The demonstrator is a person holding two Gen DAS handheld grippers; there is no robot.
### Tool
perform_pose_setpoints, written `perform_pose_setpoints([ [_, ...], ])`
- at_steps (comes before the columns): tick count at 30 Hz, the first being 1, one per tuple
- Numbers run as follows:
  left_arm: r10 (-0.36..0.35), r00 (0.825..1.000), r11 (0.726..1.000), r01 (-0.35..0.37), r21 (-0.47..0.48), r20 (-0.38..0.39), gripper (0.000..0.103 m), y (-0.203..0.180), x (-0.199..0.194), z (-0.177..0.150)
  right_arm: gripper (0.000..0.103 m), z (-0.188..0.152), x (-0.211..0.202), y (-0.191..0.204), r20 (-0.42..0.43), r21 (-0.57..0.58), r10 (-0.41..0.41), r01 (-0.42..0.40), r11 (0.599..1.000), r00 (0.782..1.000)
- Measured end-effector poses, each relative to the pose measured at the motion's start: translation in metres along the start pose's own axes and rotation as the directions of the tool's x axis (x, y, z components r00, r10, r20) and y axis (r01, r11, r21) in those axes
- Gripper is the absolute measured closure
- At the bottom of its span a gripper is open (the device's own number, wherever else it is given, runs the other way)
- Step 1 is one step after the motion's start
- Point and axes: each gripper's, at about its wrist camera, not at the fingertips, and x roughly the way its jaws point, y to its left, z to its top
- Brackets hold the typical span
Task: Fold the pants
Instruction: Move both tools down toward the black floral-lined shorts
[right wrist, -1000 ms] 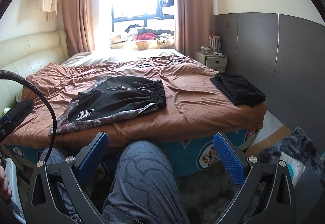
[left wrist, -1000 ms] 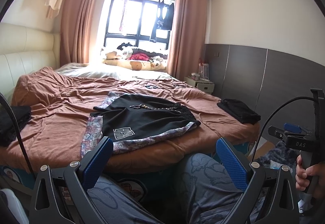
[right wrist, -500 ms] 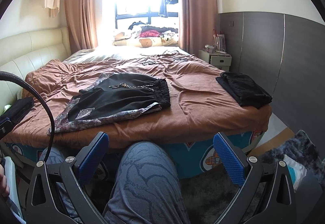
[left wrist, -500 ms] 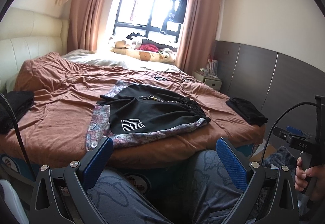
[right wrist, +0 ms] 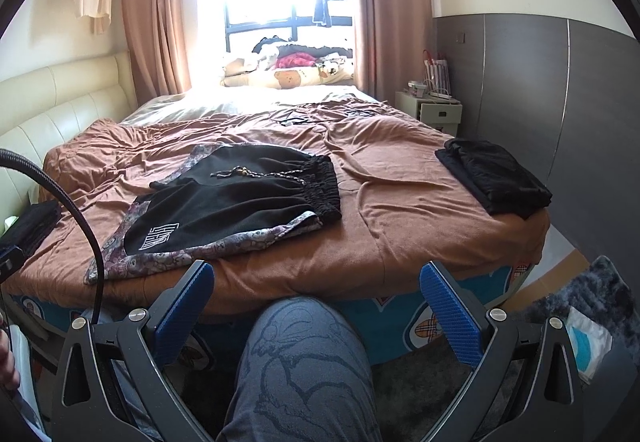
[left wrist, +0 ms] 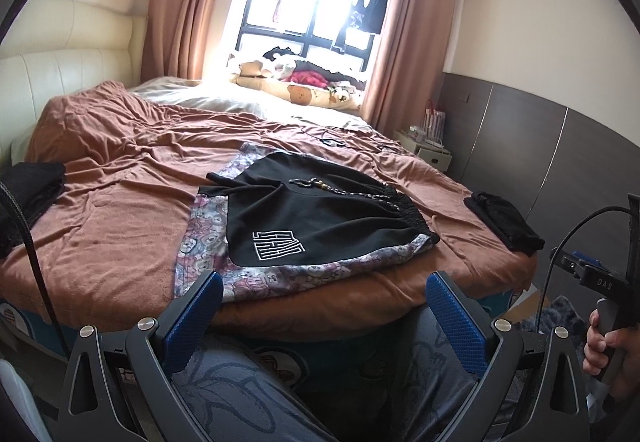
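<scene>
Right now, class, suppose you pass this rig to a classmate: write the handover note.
Left gripper: open, empty, short of the bed edge.
Right gripper: open, empty, also short of the bed.
Black shorts with patterned trim lie flat on the brown blanket, waistband to the right, logo near the front.
A folded black garment sits at the right corner.
Done: nothing folded on the shorts.
Left: reach in, grasp, fold.

bare blanket [right wrist: 400,201] right of shorts [right wrist: 240,201] | knee [right wrist: 304,362] below
</scene>
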Motion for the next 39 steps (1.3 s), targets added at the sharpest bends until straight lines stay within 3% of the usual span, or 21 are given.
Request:
perform_pose_setpoints([
  [10,0.023,0.995,0.994,-0.033,-0.099,-0.097,0.001,0.042,0.043,-0.010,0.000,0.006,0.038,-0.005,-0.068,-0.006,-0.003,0.003,1.000,0.998],
  [19,0.025,0.990,0.983,-0.049,-0.177,-0.139,0.005,0.072,0.071,-0.012,0.000,0.024,0.076,-0.006,-0.144,-0.008,0.059,-0.061,0.998,0.988],
  [39,-0.098,0.946,0.913,-0.038,-0.407,-0.309,0.012,0.117,0.150,-0.047,0.000,0.046,0.148,-0.032,-0.264,0.093,0.175,-0.155,0.983,0.949],
])
